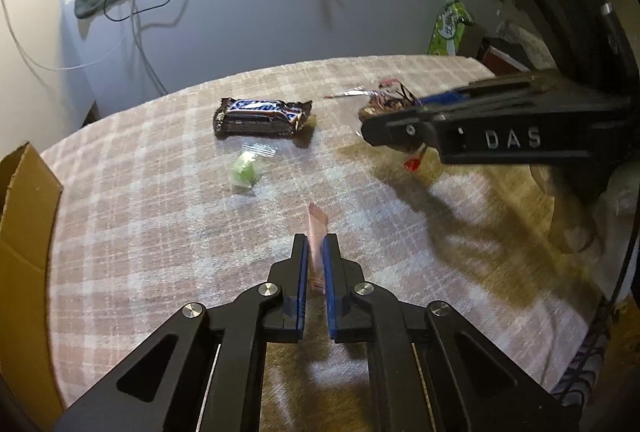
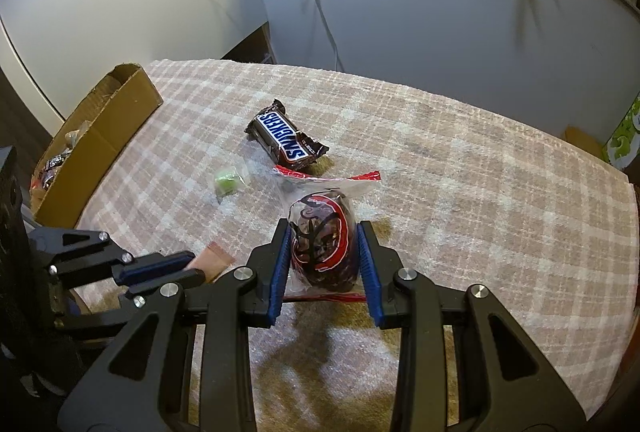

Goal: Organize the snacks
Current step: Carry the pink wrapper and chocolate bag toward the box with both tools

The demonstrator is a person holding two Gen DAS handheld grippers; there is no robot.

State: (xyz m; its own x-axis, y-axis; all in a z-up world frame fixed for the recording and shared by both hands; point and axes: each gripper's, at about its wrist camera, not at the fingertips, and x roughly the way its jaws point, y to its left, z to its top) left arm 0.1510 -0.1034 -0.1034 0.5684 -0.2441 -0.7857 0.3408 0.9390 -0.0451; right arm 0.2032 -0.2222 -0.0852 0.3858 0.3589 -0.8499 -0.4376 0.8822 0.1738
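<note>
My left gripper [image 1: 316, 240] is shut on a thin pink wrapped snack [image 1: 317, 228], held on edge just above the checked tablecloth [image 1: 160, 216]; from the right wrist view the same left gripper [image 2: 192, 264] pinches that pink snack [image 2: 212, 259]. My right gripper [image 2: 324, 232] is shut on a clear bag with a red seal holding a dark chocolate snack [image 2: 322, 232]; the left wrist view shows the right gripper [image 1: 372, 128] with that bag [image 1: 390, 94]. A Snickers bar [image 2: 285, 143] [image 1: 262, 116] and a small green candy in clear wrap [image 2: 227, 184] [image 1: 245, 173] lie on the cloth.
An open cardboard box [image 2: 108, 136] with some wrapped snacks inside stands at the table's left edge; its wall [image 1: 24, 216] fills the left of the left wrist view. A green package [image 1: 450, 28] stands past the table's far right. Cables hang down the wall behind.
</note>
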